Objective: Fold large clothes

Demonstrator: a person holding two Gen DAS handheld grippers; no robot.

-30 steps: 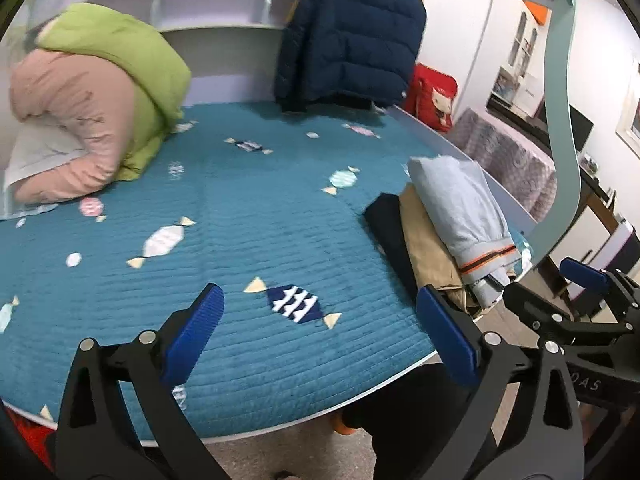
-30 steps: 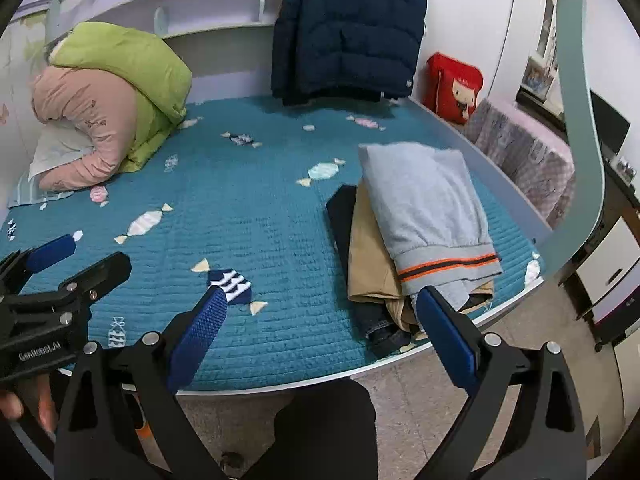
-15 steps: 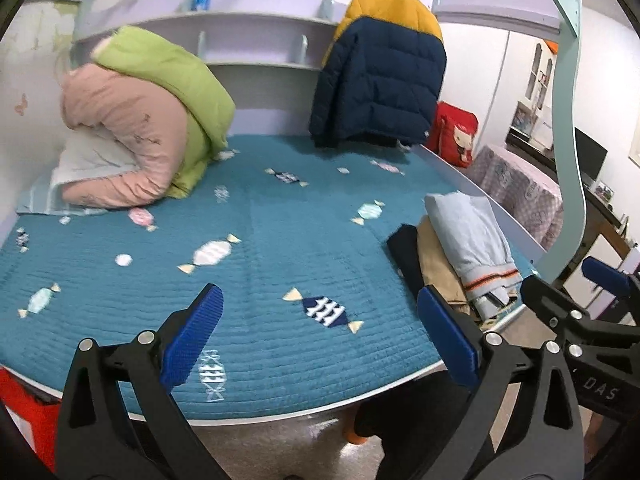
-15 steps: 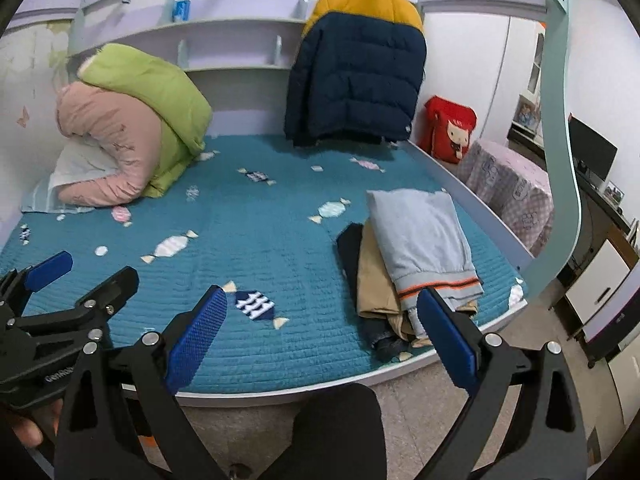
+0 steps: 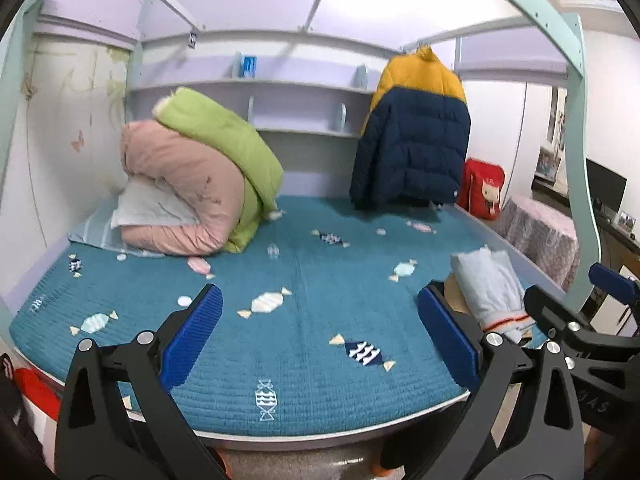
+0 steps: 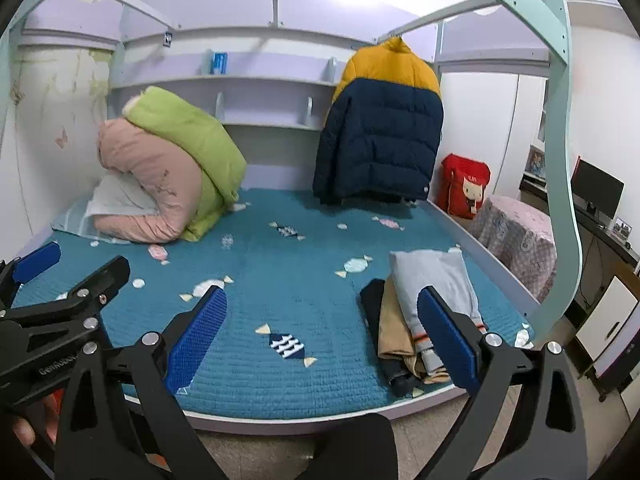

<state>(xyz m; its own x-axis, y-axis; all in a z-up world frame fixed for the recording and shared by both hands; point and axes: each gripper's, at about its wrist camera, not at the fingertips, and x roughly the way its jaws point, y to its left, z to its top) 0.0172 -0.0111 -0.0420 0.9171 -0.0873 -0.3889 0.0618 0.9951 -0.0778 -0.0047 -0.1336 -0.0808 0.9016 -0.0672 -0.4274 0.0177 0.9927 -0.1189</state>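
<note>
As both tongs, left point(image 5: 318, 344) and right point(image 6: 322, 340), have lifted away spread and empty, we judge the stack point(image 6: 424, 312) folded; jacket point(image 6: 380, 132) next.

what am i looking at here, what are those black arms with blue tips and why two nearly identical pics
Those are two hand-held grippers, tools a person carries, one per hand. Each has a fisheye camera looking along its two blue-padded fingers, so you get two similar views. The left hand-held gripper and the right hand-held gripper are both open and hold nothing. Ahead is a bed with a teal quilt. On its right side lies a pile of folded clothes, grey on top. At the back are rolled pink and green bedding and a hanging navy and yellow jacket.
</note>
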